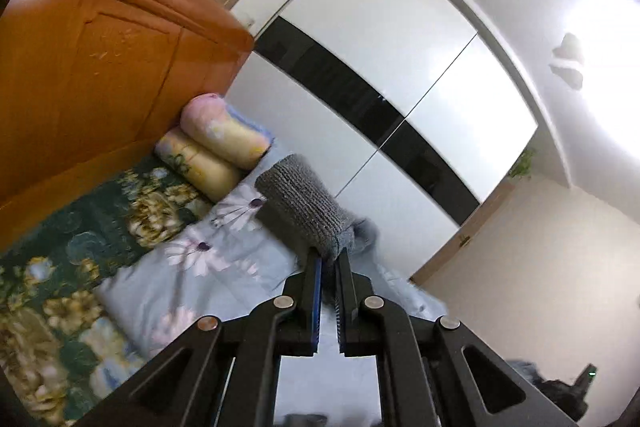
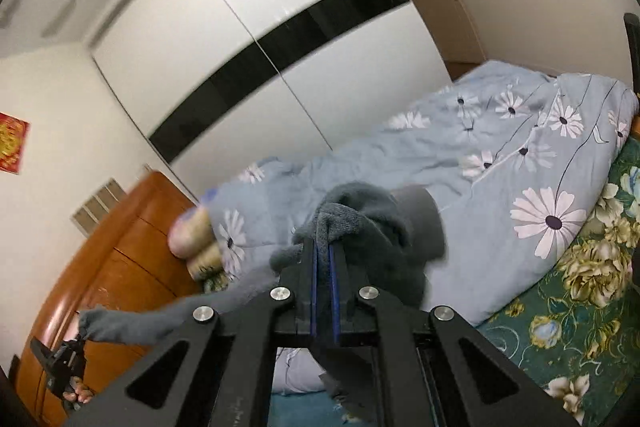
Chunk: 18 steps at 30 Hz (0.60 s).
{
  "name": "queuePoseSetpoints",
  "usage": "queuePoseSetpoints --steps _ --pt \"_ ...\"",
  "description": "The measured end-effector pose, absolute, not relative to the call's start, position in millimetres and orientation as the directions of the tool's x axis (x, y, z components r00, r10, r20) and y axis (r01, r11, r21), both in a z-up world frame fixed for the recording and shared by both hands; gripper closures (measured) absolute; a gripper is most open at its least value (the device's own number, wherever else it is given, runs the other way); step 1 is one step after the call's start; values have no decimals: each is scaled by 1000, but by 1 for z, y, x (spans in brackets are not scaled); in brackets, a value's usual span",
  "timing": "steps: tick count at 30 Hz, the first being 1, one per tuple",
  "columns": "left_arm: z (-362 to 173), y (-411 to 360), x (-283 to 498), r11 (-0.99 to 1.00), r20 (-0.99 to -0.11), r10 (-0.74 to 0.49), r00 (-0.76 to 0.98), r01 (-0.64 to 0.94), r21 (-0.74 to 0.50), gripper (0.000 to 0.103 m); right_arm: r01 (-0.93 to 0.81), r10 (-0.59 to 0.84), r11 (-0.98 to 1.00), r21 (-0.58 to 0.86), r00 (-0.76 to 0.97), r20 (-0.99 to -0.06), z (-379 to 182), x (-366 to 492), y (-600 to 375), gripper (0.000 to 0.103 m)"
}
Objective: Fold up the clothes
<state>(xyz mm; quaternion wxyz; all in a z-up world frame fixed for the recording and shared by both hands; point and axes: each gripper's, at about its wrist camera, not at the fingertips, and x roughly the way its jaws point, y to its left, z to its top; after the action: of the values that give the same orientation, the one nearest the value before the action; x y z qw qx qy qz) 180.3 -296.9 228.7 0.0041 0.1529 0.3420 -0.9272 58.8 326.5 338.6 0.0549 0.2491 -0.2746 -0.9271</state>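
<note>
We hold the grey knit garment (image 1: 308,211) aloft over the floral quilt (image 2: 500,155), left gripper (image 1: 329,259) and right gripper (image 2: 323,241) each clamped on it.

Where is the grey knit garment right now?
The grey knit garment hangs in the air, pinched by both grippers, above the blue floral duvet, in front of the white wardrobe.

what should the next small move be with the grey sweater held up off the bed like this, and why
Probably lower both grippers together and lay the grey sweater flat on the blue floral duvet. The left gripper and right gripper are each shut on knit fabric, the garment hangs bunched in the air between them, and it needs a flat surface before any fold.
</note>
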Motion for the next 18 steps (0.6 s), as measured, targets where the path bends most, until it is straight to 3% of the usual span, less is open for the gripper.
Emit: queuePoseSetpoints --steps 3,5,9,11,13,18 --pt "139 -296 188 -738 -496 125 -859 253 -625 97 -88 -248 -835 542 -821 -515 268 84 347 98" --pt "66 -296 199 -687 -630 156 -761 375 -623 97 -183 -259 -815 549 -733 -629 191 95 358 98" --pt "-80 -285 241 -571 -824 235 -515 613 -546 97 -393 -290 -749 534 -531 -796 56 129 376 99" --pt "-130 -279 267 -516 -875 254 -412 708 -483 97 -458 -293 -729 510 -465 -836 15 146 382 103" --pt "-144 -281 280 -482 -884 253 -392 741 -467 97 -488 -297 -703 517 -460 -837 0 162 393 103" --pt "-118 -289 272 -471 -861 231 -453 722 -507 97 -503 -298 -682 531 -472 -829 -8 178 418 103"
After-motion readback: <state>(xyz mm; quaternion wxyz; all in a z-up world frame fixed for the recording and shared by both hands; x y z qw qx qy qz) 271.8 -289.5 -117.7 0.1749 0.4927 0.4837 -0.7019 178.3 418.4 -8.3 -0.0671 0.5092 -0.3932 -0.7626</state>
